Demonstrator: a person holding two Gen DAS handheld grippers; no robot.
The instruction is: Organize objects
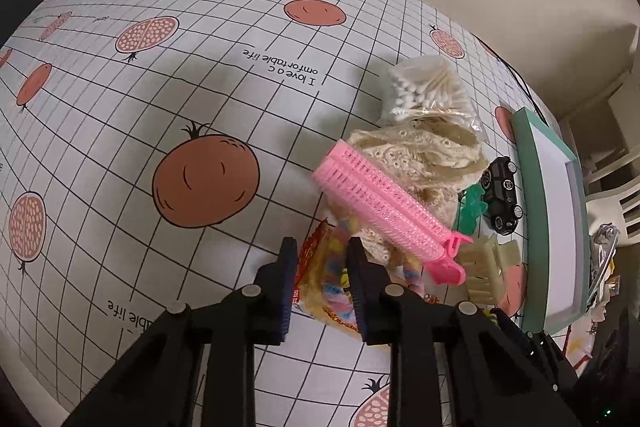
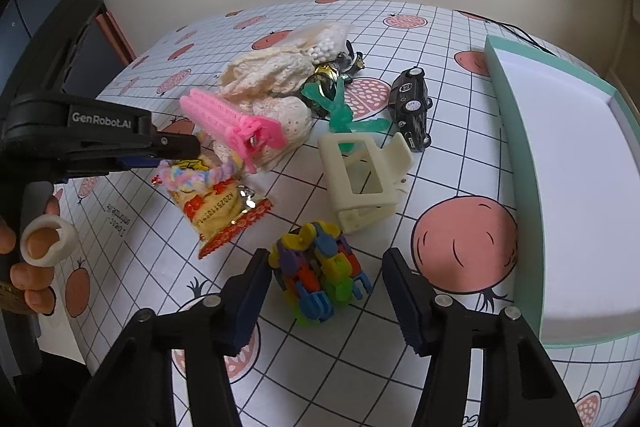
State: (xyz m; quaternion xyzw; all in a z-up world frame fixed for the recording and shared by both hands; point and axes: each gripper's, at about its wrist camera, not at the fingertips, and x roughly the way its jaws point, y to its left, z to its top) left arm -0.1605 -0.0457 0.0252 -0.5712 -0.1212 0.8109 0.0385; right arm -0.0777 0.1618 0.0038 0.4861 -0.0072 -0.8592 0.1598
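Left gripper point(image 1: 322, 247) is low over the snack packet point(image 1: 326, 281), jaws a little apart with the packet and the pastel braided loop point(image 2: 192, 174) between them; whether they actually pinch either, I cannot tell; a hand point(image 2: 28, 259) is wrapped round its handle at the left of the right wrist view. Right gripper point(image 2: 326, 261) hangs over the bench point(image 1: 120, 131), jaws spread wide either side of the multicoloured block toy point(image 2: 320, 271), neither one touching it. Behind, the clutter sits bunched together: pink hair roller clip point(image 1: 384, 211) lying across the cream lace cloth point(image 1: 416, 155); bag of cotton swabs point(image 1: 428, 87) at the far end; cream hair claw point(image 2: 362, 179) just beside the green plastic figure point(image 2: 344, 111); black toy car point(image 2: 412, 107) near the tray's side. The mint-rimmed tray point(image 2: 516, 131) stands at the right edge of the bench, its white inside bare.
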